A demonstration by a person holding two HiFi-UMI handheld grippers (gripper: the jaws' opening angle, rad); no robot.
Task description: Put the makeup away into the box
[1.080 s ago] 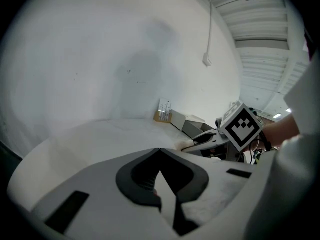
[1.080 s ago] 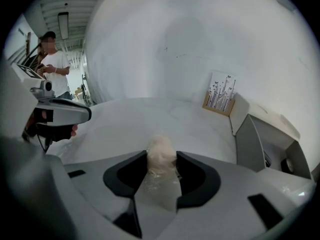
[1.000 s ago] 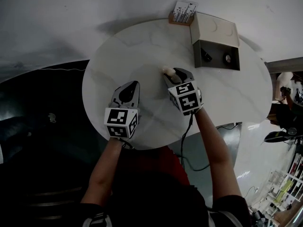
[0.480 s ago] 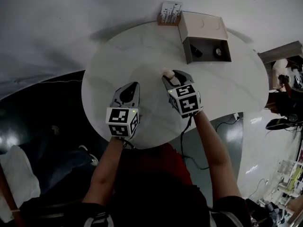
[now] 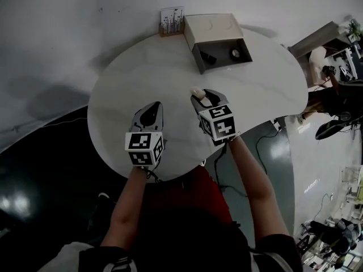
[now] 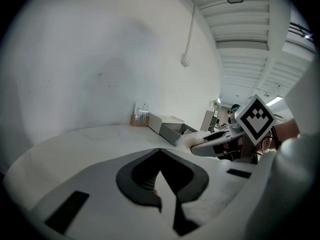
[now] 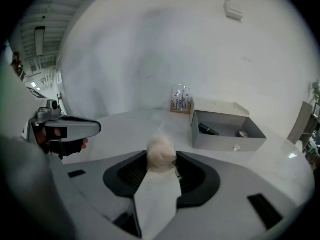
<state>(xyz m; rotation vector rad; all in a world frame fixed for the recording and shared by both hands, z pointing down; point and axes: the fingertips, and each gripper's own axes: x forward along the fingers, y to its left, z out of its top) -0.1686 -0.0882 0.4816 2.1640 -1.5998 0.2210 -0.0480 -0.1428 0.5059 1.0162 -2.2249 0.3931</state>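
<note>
My right gripper (image 5: 197,96) is shut on a pale beige makeup sponge (image 5: 196,92), which it holds above the round white table (image 5: 142,78). In the right gripper view the sponge (image 7: 161,154) sticks up between the two pads. Beyond it stands the open grey box (image 5: 199,62) with its lid (image 5: 211,26) folded back; a dark tube (image 7: 207,129) and a small round item (image 7: 242,133) lie inside. My left gripper (image 5: 154,107) hovers beside the right one, jaws together with nothing held.
A small wooden holder (image 5: 172,20) with several thin brushes stands just left of the box at the table's far edge. A grey wall rises behind the table. Dark floor lies to the left, and cables and clutter to the right.
The head view has swung, so the box and holder now sit further left in the picture. The right gripper with the sponge is nearer the box. Both grips are unchanged.
</note>
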